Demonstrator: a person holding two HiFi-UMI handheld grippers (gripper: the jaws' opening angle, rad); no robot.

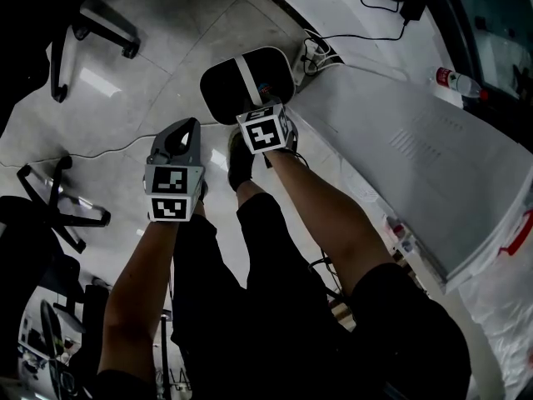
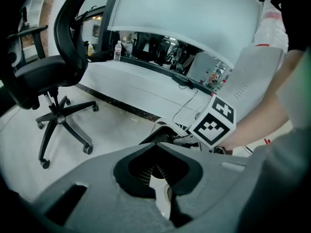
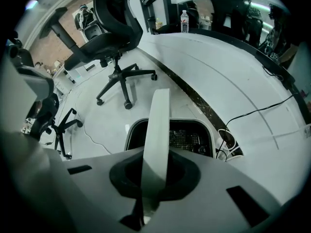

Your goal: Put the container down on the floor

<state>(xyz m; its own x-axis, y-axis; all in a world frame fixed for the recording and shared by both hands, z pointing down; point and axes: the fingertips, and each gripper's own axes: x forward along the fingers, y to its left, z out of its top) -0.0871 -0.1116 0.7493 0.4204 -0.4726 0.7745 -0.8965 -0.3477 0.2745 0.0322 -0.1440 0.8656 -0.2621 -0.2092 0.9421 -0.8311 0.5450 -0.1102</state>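
Observation:
The container (image 1: 243, 83) is a dark, rounded basket with a white rim and a white strap handle (image 1: 247, 77) across its top. It is low over the pale floor beside the desk, and I cannot tell whether it touches the floor. My right gripper (image 1: 255, 108) is right above it, shut on the handle. In the right gripper view the handle (image 3: 158, 130) runs up between the jaws of my right gripper (image 3: 154, 176), above the dark container (image 3: 187, 136). My left gripper (image 1: 184, 130) hangs to the left, apart from the container, shut and empty (image 2: 156, 170).
A white desk (image 1: 416, 148) runs along the right, with cables and a power strip (image 1: 315, 54) on the floor by its edge. Office chairs (image 1: 58, 207) stand on the left, one with a wheeled base (image 3: 124, 79). The person's legs and a shoe (image 1: 240, 161) are under the grippers.

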